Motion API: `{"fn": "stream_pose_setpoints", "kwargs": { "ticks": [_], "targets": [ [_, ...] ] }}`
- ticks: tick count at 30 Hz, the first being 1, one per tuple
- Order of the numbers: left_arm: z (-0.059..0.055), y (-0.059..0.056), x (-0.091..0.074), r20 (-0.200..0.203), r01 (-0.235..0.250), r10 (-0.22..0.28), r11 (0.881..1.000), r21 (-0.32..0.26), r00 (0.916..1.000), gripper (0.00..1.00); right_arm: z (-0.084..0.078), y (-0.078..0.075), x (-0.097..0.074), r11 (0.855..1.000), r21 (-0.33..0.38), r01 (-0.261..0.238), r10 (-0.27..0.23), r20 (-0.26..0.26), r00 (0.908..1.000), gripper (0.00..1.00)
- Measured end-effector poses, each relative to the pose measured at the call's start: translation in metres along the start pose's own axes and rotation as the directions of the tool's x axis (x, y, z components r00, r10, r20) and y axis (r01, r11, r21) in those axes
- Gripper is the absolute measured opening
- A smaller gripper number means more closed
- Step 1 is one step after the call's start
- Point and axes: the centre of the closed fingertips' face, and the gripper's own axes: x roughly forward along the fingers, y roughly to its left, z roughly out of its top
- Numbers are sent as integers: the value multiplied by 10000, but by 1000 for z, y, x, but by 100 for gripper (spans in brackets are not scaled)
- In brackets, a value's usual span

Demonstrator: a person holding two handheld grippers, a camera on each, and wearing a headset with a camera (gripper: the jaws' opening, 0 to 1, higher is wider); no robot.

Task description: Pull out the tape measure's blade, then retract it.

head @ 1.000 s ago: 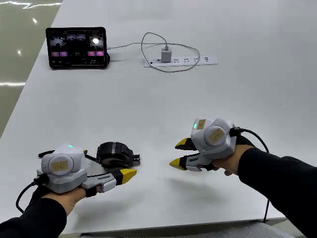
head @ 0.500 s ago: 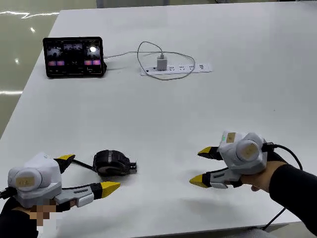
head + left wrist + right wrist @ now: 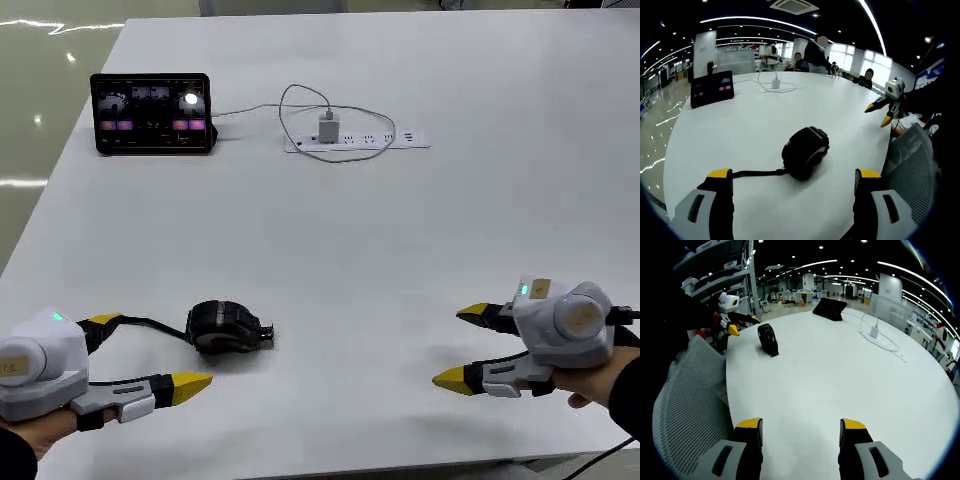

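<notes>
White workbench (image 3: 400, 250), head view, with a tablet (image 3: 152, 112) and a power strip (image 3: 355, 140) far back. The tape measure (image 3: 222, 327) lies free on the bench near the front edge, left of centre and just ahead of the left gripper (image 3: 147, 352).

Compared with a second ago, both grippers have drawn back and apart. The left gripper, then close against the case, now stands clear of it. The right gripper (image 3: 458, 346) has moved off towards the right-hand edge, well apart from the tape measure. Both pairs of jaws stand spread wide and grasp nothing.

The tape measure is a compact, rounded black case resting on its side. No length of blade shows outside it, and only a short tab projects at the mouth on its right. A thin black strap (image 3: 150, 325) trails from the case towards the left gripper's far jaw; whether it touches that jaw cannot be told.

With the blade housed and both grippers withdrawn, the retraction step appears finished, or the tool has been let go between attempts.
</notes>
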Motion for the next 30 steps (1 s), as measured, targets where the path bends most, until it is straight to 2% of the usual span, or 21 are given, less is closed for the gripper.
{"fn": "stream_pose_setpoints", "kwargs": {
  "ticks": [4,6,8,10,13,17,23,30],
  "targets": [
    [-13,4,-8,-414,-20,24,10000,84,9991,99,-13,-9,-11,9995,204,246,-244,-85,9997,63],
    [-16,5,-12,-448,-52,58,9999,129,9990,99,-19,-13,-17,9988,308,370,-368,-81,9993,65],
    [-15,6,-15,-388,-47,50,9999,92,9992,99,-25,-16,-22,9984,361,440,-436,-125,9990,67],
    [-5,5,-19,-28,-82,83,9999,105,10000,99,-34,-20,-28,9980,338,526,-519,-227,9984,69],
    [4,5,-23,125,-2,-1,9998,176,9999,99,-39,-25,-40,9959,618,655,-653,-63,9978,75],
    [4,9,-24,-29,-31,33,9978,670,10000,99,-37,-28,-56,9922,831,924,-936,109,9955,80],
    [1,10,-28,-305,121,-85,9929,1184,9995,99,-48,-33,-73,9899,810,1165,-1170,19,9931,88],
    [-3,12,-32,-481,205,-141,9906,1356,9987,99,-55,-32,-77,9894,910,1132,-1141,44,9935,99]
  ]
}}
